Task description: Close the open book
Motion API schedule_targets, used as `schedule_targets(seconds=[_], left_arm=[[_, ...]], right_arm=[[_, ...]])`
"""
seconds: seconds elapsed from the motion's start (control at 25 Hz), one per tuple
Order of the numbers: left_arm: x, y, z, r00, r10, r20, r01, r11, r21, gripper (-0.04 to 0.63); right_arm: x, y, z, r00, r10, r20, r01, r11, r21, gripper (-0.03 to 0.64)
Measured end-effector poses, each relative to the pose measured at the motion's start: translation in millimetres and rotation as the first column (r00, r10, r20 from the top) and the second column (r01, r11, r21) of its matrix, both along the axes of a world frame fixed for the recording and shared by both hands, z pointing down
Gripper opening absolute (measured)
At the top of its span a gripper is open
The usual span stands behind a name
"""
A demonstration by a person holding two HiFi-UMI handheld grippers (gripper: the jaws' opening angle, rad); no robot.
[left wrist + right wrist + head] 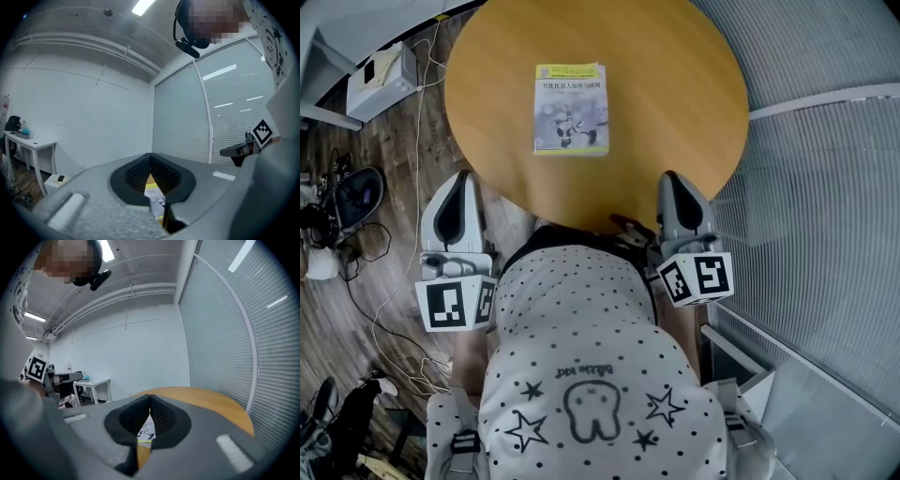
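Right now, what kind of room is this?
Probably an office or a lab workroom. There's a round wooden table with a book on it, slatted blinds along the wall, and loose cables across the wood floor.

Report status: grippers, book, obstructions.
Left gripper shut, empty. Right gripper shut, empty. Book lies closed, cover up, on table. Nothing around it.

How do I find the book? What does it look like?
Find the big round wooden table. The book lies flat and closed near its middle. Nothing else there has its yellow strip along the cover's top with a greyish picture below.
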State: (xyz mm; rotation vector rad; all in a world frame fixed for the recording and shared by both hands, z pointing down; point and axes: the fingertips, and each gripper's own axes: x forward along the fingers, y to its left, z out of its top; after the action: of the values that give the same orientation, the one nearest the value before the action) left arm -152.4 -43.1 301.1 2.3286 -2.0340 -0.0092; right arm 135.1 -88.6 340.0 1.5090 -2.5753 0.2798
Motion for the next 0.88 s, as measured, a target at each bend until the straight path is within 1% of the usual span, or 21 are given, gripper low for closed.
schedule_targets(seconds=[0.16, 0.28, 0.48, 0.64, 0.88], left_arm=[[-2.5, 10.7, 1.9, 1.000, -0.013, -0.016, 0.013, 1.000, -0.016, 0.009], [-0.6, 17.2, 0.0, 1.000, -0.003, -0.023, 0.002, 1.000, -0.020, 0.009], [5.3, 13.4, 1.7, 1.000, 0.010, -0.026, -0.011, 1.000, -0.019, 0.009], [9.2, 9.5, 10.4, 1.000, 0.020, -0.018, -0.021, 0.999, -0.034, 0.009], [20.9, 4.5, 25.6, 0.999, 0.054, -0.002, -0.054, 0.996, -0.076, 0.009]], right_arm=[[4.1, 8.8, -3.1, 1.000, 0.008, -0.006, -0.008, 1.000, -0.007, 0.005], [8.2, 18.4, -7.4, 1.000, 0.017, -0.007, -0.017, 1.000, -0.009, 0.005], [11.6, 18.4, -4.7, 1.000, 0.022, -0.005, -0.022, 1.000, -0.013, 0.005], [13.1, 18.2, 0.6, 1.000, 0.023, 0.004, -0.023, 1.000, -0.016, 0.005], [20.1, 19.1, 5.3, 1.000, 0.025, 0.008, -0.025, 1.000, -0.009, 0.005]])
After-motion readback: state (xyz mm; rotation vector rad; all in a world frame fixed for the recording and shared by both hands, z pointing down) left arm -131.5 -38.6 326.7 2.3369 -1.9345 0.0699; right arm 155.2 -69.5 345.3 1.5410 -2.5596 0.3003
